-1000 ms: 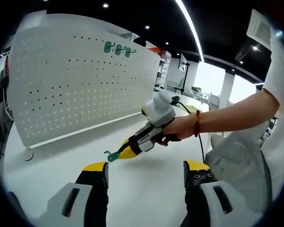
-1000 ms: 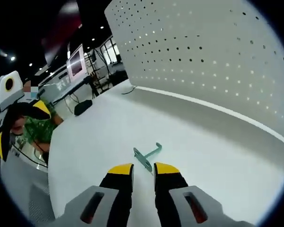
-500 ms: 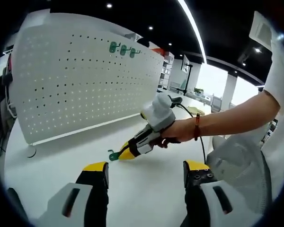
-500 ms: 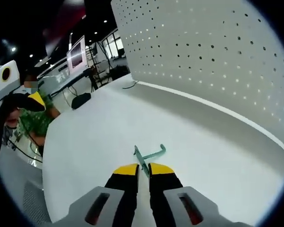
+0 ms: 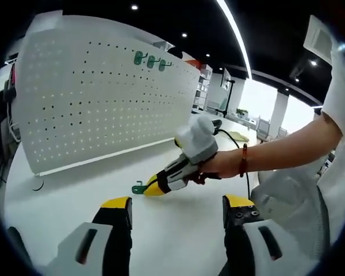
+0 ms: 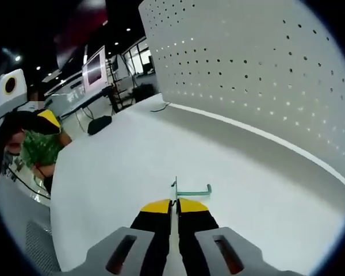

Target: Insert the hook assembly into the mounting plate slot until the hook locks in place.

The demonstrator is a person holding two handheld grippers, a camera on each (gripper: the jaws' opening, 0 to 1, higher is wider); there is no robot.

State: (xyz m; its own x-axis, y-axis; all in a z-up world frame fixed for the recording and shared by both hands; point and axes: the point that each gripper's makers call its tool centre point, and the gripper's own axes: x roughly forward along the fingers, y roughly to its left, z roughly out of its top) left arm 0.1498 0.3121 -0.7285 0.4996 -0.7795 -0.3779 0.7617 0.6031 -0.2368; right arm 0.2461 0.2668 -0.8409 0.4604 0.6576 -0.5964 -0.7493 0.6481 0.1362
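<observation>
Right gripper (image 6: 173, 202) is clamped on the small green metal hook (image 6: 190, 191), just above the white tabletop (image 6: 115, 172); the hook's arm runs sideways across the jaw tips. The white perforated mounting panel (image 6: 259, 75) stands upright ahead and to the right, well apart. Left gripper (image 5: 175, 202) is spread, holding nothing, farther back.

A smooth white table (image 5: 75, 190) is being shown, its surface stretching wide in both views. A tall white pegboard panel (image 5: 103, 98), dotted with rows of small holes, is being supported upright along its far edge.
</observation>
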